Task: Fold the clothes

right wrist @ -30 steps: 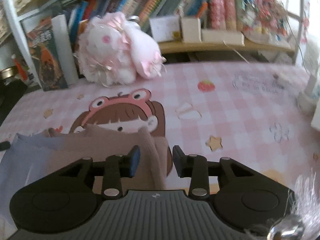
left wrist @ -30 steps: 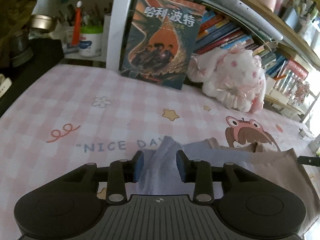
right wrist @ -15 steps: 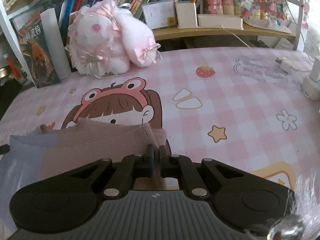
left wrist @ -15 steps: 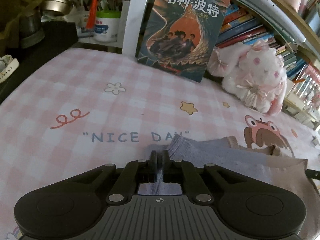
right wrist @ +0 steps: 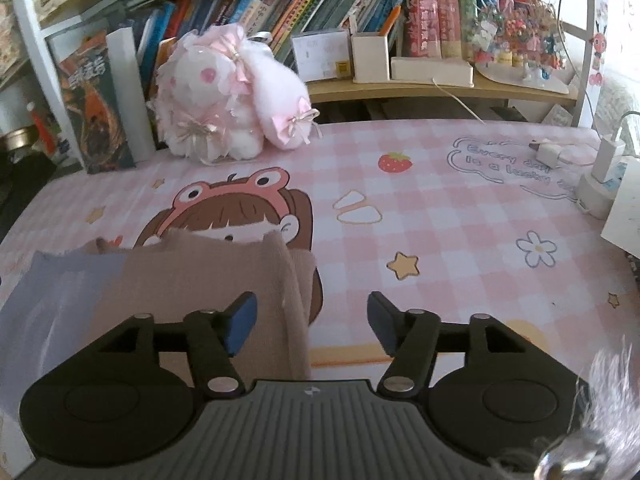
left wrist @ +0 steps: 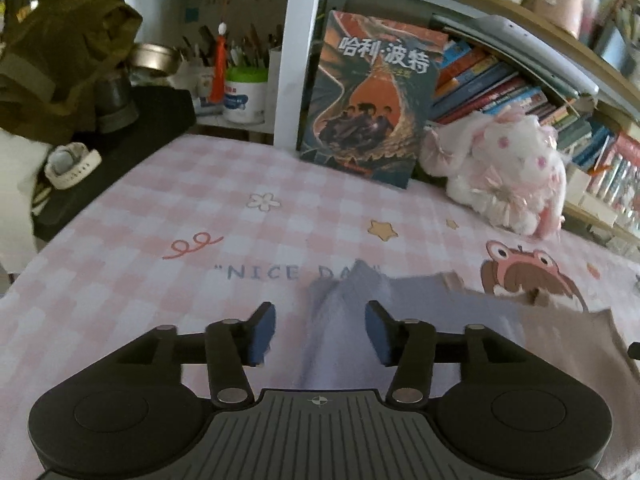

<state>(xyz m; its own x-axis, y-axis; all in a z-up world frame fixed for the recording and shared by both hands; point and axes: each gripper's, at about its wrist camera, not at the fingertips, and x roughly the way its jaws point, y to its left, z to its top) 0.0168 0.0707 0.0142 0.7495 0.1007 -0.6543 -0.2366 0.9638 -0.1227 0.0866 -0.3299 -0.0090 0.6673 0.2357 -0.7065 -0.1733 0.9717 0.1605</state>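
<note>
With both the left hand-held gripper [left wrist: 320, 330] and right hand-held gripper [right wrist: 312, 322] spread apart over the garment [right wrist: 192, 280] lying on the surface [right wrist: 440, 240], we should probably square its edges before pinching

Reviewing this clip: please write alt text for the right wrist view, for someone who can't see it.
The right claw is open just above the right edge of a folded garment, tan with a lavender left part, lying on a pink checked cartoon-print table cover. Behind it, a pink-and-white plush toy sits against crowded bookshelves.
</note>
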